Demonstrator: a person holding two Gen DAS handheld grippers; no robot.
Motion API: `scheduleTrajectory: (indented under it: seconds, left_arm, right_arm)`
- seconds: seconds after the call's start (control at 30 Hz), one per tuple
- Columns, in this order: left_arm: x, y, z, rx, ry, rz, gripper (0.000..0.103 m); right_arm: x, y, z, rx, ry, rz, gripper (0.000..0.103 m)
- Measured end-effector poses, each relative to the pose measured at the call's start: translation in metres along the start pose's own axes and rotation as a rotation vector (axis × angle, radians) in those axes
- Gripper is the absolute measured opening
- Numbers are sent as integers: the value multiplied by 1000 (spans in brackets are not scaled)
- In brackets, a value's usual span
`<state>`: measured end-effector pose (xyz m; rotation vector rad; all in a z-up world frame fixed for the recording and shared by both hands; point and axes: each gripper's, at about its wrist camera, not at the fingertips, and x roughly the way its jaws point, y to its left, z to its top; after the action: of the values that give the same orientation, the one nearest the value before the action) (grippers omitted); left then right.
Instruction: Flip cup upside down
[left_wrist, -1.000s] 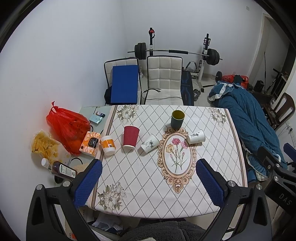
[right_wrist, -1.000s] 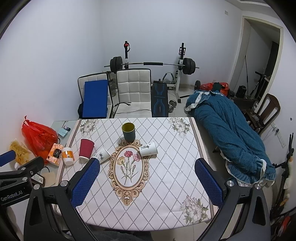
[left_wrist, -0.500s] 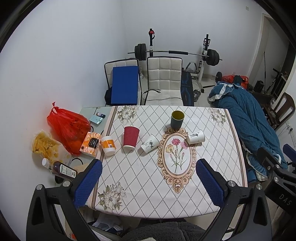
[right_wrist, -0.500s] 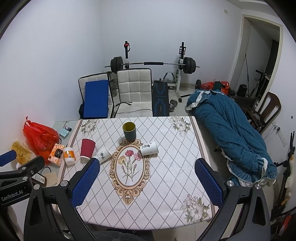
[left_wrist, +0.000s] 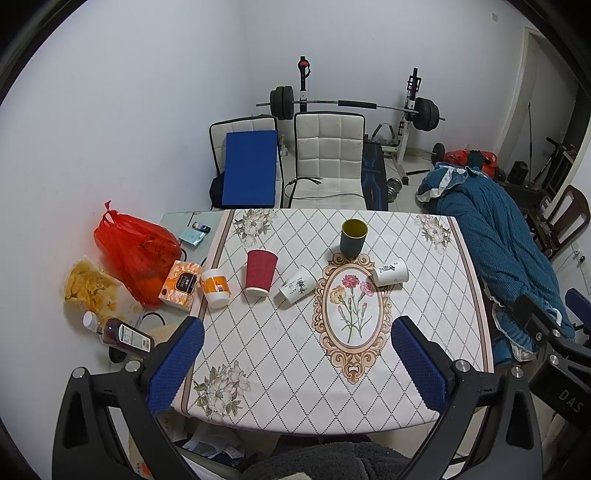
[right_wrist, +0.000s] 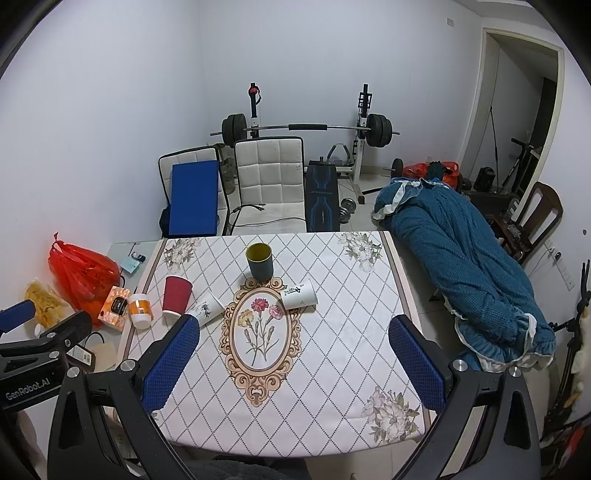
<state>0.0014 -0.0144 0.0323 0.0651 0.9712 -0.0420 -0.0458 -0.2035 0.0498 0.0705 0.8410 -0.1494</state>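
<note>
A dark green cup (left_wrist: 354, 237) (right_wrist: 259, 260) stands upright, mouth up, toward the far side of the table. A red paper cup (left_wrist: 260, 272) (right_wrist: 176, 295) stands upside down at the left. Two white paper cups lie on their sides, one left of the oval flower print (left_wrist: 298, 284) (right_wrist: 207, 308) and one at its right (left_wrist: 390, 271) (right_wrist: 299, 293). My left gripper (left_wrist: 295, 363) is open and empty, high over the near table edge. My right gripper (right_wrist: 293, 363) is open and empty, also high over the near edge.
The table (left_wrist: 266, 354) has a diamond-pattern cloth. An orange-and-white jar (left_wrist: 215, 288) stands at its left edge. A tissue box (left_wrist: 181, 284), red bag (left_wrist: 135, 251) and bottle (left_wrist: 122, 334) lie left of it. White chairs (left_wrist: 327, 162) stand behind; a blue blanket (right_wrist: 469, 266) lies at the right.
Both views have shifted very slightly; the right gripper drifted a little left and forward. The cups have not moved and both grippers stay open.
</note>
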Motion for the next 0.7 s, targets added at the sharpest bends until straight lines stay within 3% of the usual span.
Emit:
scheduleTrajectory:
  seconds: [0.17,0.3,0.57,0.7]
  left_arm:
    - [18,-4,2,-13,1,28,103]
    - [54,-11,-1,-22,30,39,103]
    - [137,-32,-14,-31,144,63,103]
    - [179,-43,-23,-11,197,88,103]
  right_arm:
    - [3,-3,-3,17,15,3,103]
    - [29,-17,-10,48,66,-10,103]
    - [130,-63,-54,89,257,-55,103]
    - [182,-79,-84,97,361,-38,103]
